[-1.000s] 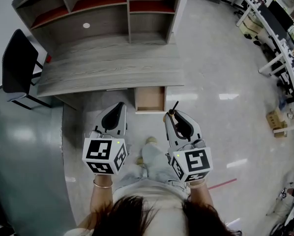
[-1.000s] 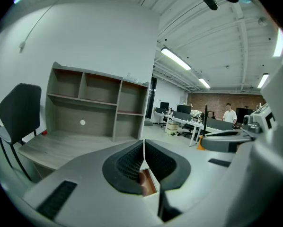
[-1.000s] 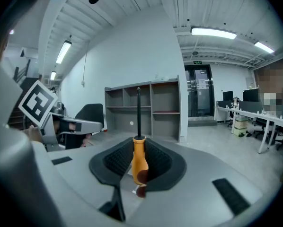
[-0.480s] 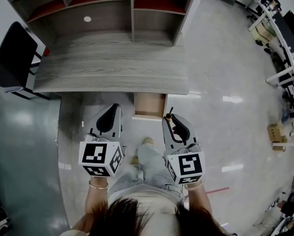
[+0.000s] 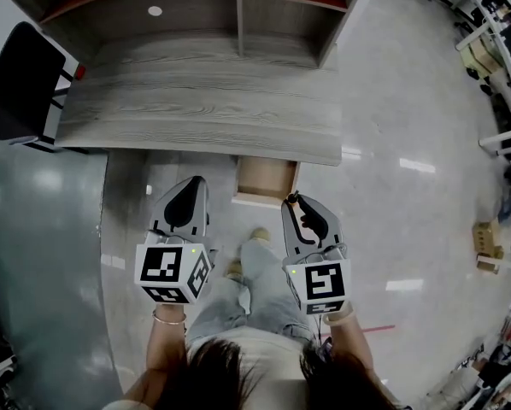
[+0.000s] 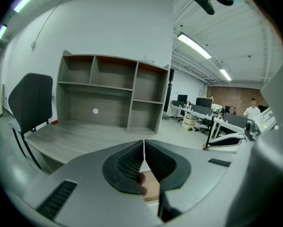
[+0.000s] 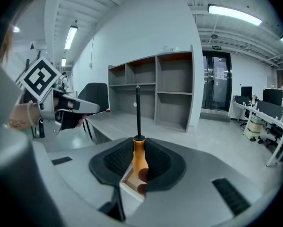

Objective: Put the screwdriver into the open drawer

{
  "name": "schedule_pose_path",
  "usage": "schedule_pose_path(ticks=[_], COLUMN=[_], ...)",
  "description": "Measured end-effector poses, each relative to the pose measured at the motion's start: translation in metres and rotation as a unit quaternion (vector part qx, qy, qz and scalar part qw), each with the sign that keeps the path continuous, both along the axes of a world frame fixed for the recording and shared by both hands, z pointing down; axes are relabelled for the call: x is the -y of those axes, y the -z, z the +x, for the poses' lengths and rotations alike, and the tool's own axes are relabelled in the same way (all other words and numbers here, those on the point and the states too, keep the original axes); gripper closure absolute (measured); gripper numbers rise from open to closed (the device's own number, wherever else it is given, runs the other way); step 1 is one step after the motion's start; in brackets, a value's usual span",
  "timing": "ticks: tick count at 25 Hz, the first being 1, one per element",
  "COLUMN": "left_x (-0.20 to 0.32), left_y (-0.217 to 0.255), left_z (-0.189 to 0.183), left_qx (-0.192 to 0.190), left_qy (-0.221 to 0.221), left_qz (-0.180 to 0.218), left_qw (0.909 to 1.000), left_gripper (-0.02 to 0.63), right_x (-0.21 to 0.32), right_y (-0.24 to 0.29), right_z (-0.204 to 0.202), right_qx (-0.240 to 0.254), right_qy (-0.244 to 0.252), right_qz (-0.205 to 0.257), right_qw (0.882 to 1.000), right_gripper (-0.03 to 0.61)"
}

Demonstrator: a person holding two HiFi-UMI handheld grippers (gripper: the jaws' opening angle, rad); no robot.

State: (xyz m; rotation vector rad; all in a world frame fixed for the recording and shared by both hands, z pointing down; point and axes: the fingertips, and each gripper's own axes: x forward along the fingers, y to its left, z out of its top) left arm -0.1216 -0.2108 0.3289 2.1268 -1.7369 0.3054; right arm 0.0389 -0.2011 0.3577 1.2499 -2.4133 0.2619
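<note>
My right gripper is shut on the screwdriver, which has an orange handle and a black shaft pointing straight up out of the jaws. In the head view the screwdriver shows only as a small dark tip at the jaws. The open drawer, light wood, juts from under the grey desk, just ahead and left of the right gripper. My left gripper is shut with nothing in it and hovers left of the drawer.
A black chair stands at the desk's left end. Grey shelving with red-lined tops rises behind the desk. White office desks and a cardboard box lie to the right across the glossy floor.
Both grippers have come slightly closer to the drawer as the person stepped towards the desk. The grip on the screwdriver is unchanged.
</note>
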Motion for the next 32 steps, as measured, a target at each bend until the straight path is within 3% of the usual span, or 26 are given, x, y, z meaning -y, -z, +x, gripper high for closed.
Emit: schedule_pose_path(ticks=[18,32], left_x=[0.027,0.031], left_y=[-0.080,-0.150], left_z=[0.008,0.000], left_qx=[0.008,-0.008], left_qy=[0.010,0.038], left_qz=[-0.035,-0.083], left_qw=[0.9993,0.9958], left_gripper=[0.589,0.589], right_x=[0.041,0.056], right_y=[-0.088,-0.171], right_z=[0.003,0.003], right_qx=[-0.048,-0.083], right_qy=[0.039,0.055], right_qz=[-0.021,-0.053], right_qw=[0.998,0.994], right_gripper=[0.491,0.491])
